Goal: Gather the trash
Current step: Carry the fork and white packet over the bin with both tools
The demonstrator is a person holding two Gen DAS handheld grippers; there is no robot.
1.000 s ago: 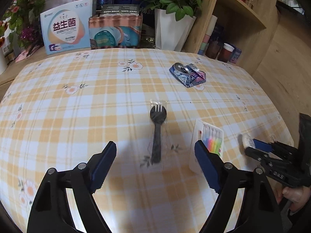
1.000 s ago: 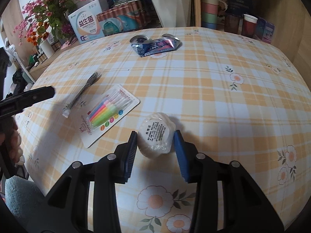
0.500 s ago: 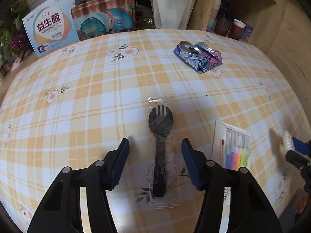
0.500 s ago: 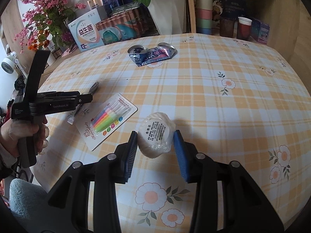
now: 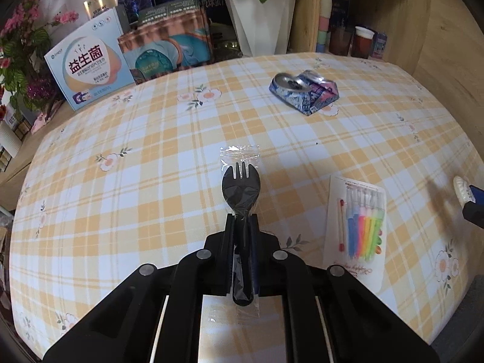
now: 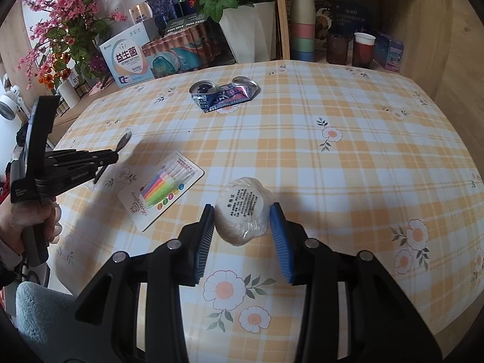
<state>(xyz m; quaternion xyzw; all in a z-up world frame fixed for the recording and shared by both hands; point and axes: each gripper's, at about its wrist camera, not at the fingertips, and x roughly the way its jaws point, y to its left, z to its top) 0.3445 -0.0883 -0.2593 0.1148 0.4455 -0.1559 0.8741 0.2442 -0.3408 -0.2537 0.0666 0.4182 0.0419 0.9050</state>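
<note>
Left gripper (image 5: 242,220): jaws have just been closing and now clamp the handle of the wrapped black spork (image 5: 241,186), head projecting over the checked tablecloth (image 5: 151,181). Right gripper (image 6: 242,216): jaws part-open, pinching a white wrapped puck (image 6: 242,207). Crushed can (image 5: 304,90) lies well beyond; candle card (image 5: 360,227) lies between.

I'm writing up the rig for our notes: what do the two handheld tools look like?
Both are black plastic linkages with round silver pivot pins. The right tool has blue ribbed pads. The left tool has a pistol-style grip with small white lettering.
</note>
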